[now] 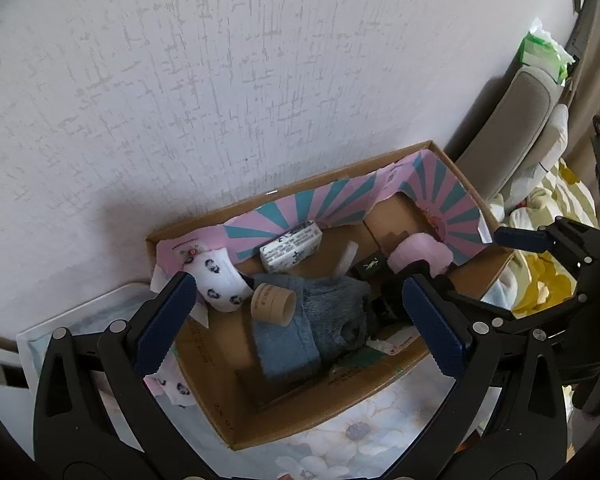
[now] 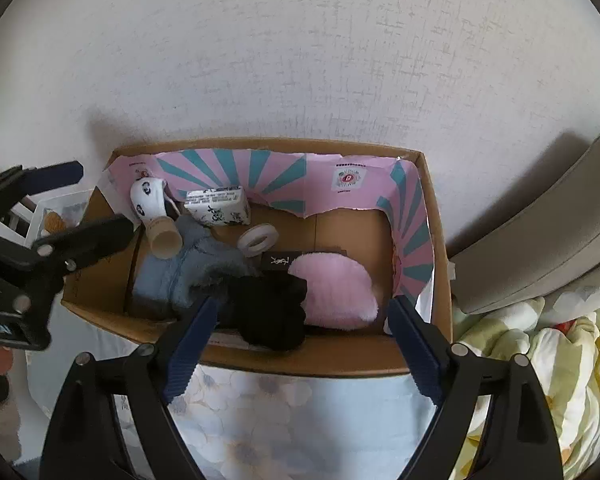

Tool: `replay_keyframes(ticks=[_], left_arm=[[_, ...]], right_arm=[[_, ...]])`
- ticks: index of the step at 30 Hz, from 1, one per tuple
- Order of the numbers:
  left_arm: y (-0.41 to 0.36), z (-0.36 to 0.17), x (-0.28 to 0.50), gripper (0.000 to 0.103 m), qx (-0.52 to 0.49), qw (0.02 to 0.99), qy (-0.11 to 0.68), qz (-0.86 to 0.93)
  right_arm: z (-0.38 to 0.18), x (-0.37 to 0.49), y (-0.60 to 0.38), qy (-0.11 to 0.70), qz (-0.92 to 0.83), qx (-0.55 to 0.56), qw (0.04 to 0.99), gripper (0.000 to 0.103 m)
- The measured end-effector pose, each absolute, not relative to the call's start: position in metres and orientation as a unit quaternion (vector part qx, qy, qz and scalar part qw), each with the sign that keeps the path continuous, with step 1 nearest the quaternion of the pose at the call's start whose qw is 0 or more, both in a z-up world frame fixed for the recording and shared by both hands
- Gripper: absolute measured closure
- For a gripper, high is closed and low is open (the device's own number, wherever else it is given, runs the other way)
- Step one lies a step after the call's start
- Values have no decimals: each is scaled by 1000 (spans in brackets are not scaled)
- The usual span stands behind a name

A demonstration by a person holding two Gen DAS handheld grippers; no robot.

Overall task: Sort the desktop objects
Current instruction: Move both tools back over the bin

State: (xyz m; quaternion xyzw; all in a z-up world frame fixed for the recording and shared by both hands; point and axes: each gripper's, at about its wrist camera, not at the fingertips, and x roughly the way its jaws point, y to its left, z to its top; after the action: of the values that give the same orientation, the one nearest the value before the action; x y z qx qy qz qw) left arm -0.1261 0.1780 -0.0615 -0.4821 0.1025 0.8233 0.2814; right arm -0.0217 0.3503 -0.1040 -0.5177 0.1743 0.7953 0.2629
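Note:
An open cardboard box with a pink and teal lining stands against the wall. In it lie a blue fluffy cloth, a black fluffy item, a pink fluffy pad, a printed white sock, a tan tube, a patterned white carton, a white tape roll and a small black case. My left gripper hangs open over the blue cloth. My right gripper is open over the black item and pink pad.
The box rests on a floral-print surface. A textured white wall rises right behind it. A grey padded chair back and yellow-green bedding lie to the right. A green tissue pack sits beyond the chair.

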Motion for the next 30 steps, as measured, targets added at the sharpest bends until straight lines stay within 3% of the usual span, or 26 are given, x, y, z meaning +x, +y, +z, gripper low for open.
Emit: replay_keyframes(ticks=[9,17,30], left_arm=[[153,-36,-119,0,-460,272,90,841],[70,12,-110,0,-425,231,44,874],[-79,11,-97,0,-430,96,-14,898]], right_arm=[[-89,-22,340,156,798,-517,267,18],[-41,-36,317,127,829,-482,254,18],[-18,-121,216,64,901,-411,122,18]])
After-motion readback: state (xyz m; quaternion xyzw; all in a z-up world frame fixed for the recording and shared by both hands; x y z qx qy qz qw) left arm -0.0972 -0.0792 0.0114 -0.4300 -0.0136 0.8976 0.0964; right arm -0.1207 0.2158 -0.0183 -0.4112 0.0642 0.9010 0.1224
